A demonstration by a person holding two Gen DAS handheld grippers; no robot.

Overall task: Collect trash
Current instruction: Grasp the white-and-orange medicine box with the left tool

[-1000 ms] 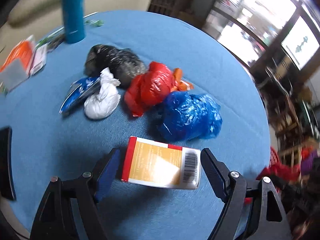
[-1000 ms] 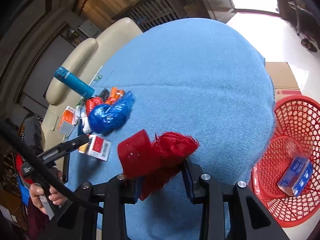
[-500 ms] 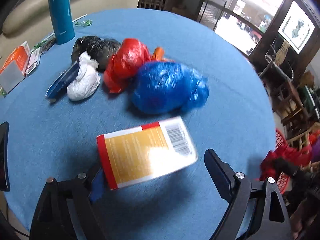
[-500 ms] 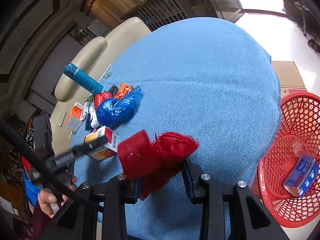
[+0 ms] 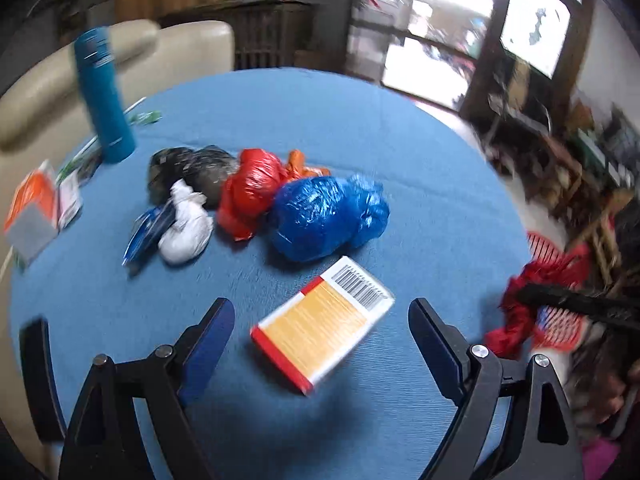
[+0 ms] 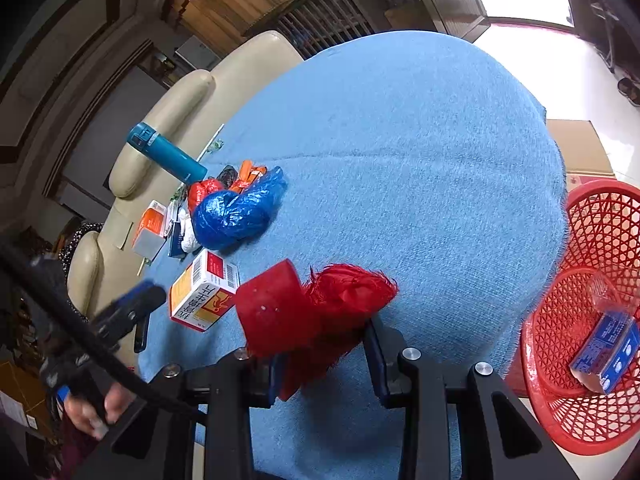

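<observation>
My left gripper (image 5: 322, 330) is open over the round blue table (image 5: 360, 128). A yellow, red and white carton (image 5: 322, 326) lies between its fingers, touching neither; it also shows in the right wrist view (image 6: 204, 292). My right gripper (image 6: 324, 344) is shut on a red mesh bag (image 6: 320, 304), held above the table's near edge; the bag also shows in the left wrist view (image 5: 528, 308). Tied bags lie in a cluster: blue (image 5: 326, 216), red (image 5: 250, 190), black (image 5: 192, 170), white (image 5: 186, 224).
A red basket (image 6: 592, 320) stands on the floor right of the table, with a blue carton (image 6: 608, 356) inside. A teal bottle (image 5: 104, 96), an orange box (image 5: 32, 208) and a blue packet (image 5: 146, 232) sit at the table's left. A cream sofa (image 6: 192, 92) lies behind.
The carton has left my left gripper's fingers and now lies turned between them, barcode end away. The left gripper pulled back and up. My right gripper still holds the red mesh bag.
</observation>
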